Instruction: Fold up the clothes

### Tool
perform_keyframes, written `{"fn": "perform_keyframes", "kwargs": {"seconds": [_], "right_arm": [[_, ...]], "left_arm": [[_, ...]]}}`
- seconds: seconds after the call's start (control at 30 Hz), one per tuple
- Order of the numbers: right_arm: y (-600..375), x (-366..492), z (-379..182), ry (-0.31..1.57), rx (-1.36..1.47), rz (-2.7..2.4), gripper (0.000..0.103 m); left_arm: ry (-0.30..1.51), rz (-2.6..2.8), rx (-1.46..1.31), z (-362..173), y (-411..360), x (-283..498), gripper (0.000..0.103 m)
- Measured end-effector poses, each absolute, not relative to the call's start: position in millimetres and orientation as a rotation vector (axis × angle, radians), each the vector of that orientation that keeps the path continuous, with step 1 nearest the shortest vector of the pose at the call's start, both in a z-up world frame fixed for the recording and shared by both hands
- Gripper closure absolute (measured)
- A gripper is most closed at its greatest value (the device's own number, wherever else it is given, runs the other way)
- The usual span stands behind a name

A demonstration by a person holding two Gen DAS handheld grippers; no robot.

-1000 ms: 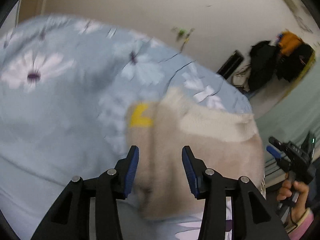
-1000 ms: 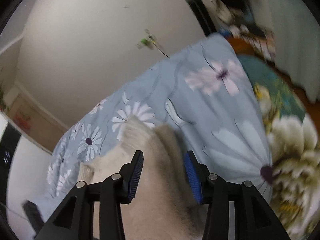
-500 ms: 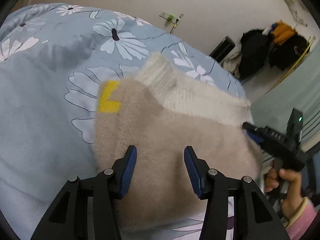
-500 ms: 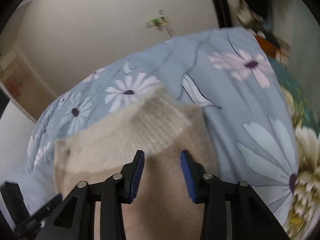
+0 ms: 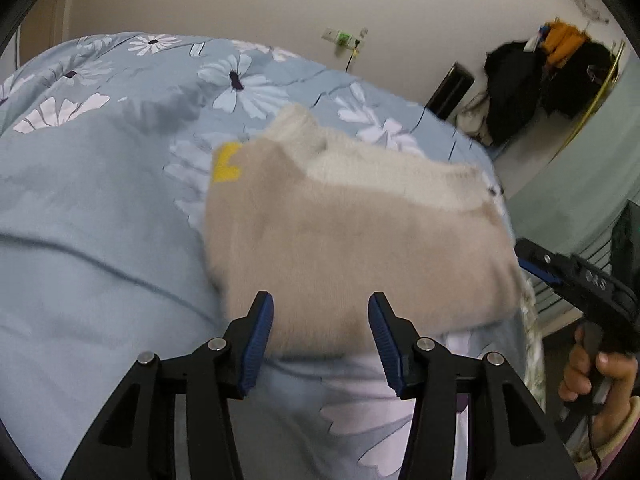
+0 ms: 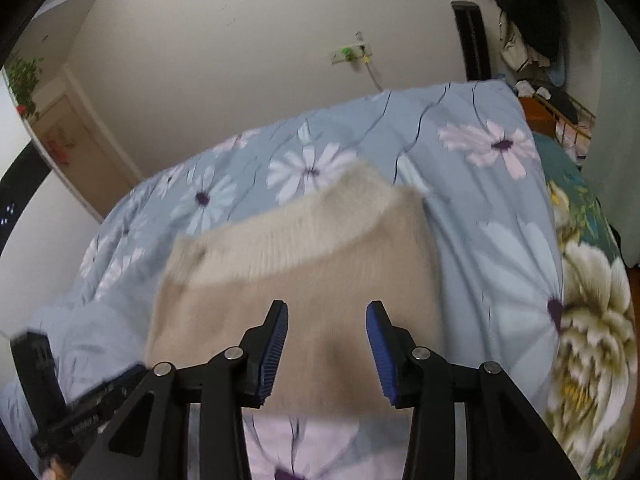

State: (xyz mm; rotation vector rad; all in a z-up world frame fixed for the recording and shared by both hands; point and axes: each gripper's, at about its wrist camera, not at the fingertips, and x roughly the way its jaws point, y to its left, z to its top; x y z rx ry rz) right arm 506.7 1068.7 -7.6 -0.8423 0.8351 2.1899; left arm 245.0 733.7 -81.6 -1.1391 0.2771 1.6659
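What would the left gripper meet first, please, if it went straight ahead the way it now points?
Most likely the folded beige sweater on the floral bedspread: its near edge lies between the open jaws of the left gripper. Depth is uncertain.

A folded sweater (image 5: 352, 240) lies on the quilt (image 5: 100, 240) that covers the bed, toward its near edge. The left hand-held gripper (image 5: 320, 332) hangs at the sweater's near edge, jaws apart with nothing between them. To its right, just beside the sweater's right edge, is the right hand-held gripper (image 5: 536, 268), gripped by a hand (image 5: 600, 372). In the right wrist view the right hand-held gripper (image 6: 326, 344) sits over the sweater's (image 6: 300, 264) near part, jaws parted. Behind the bed stands a wall with a socket (image 6: 350, 54); a heap of clothes (image 5: 548, 80) lies at far right.
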Motion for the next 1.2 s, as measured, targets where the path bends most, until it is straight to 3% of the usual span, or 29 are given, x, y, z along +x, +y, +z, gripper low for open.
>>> {"fn": "perform_keyframes", "kwargs": {"seconds": [0.23,0.33,0.5,0.63,0.8,1.03,1.2], "right_arm": [[1061,523,-46,0.960,-0.869,2.070,0.058],[1050,525,-39,0.957,-0.857,2.106,0.058],[1033,538,-45,0.902,-0.904,2.120,0.055],[1023,550,-58,0.864,-0.945,2.101,0.055],[1013,539,-78,0.703,-1.024,2.108,0.055],[1010,523,-93,0.505,-1.001,2.134,0.049],[1011,519,-98,0.493,-0.997,2.136,0.038]], "left_arm": [[0.313,1.652,-1.233,-98,733,244,0.052],[0.368,1.688,-1.223,-94,723,262,0.052],[0.233,1.693,-1.269,-85,713,295,0.052],[0.274,1.758,-1.206,-92,730,337,0.051],[0.217,1.879,-1.217,-126,736,361,0.052],[0.249,2.027,-1.074,-134,740,359,0.051],[0.314,2.037,-1.053,-140,748,361,0.037]]}}
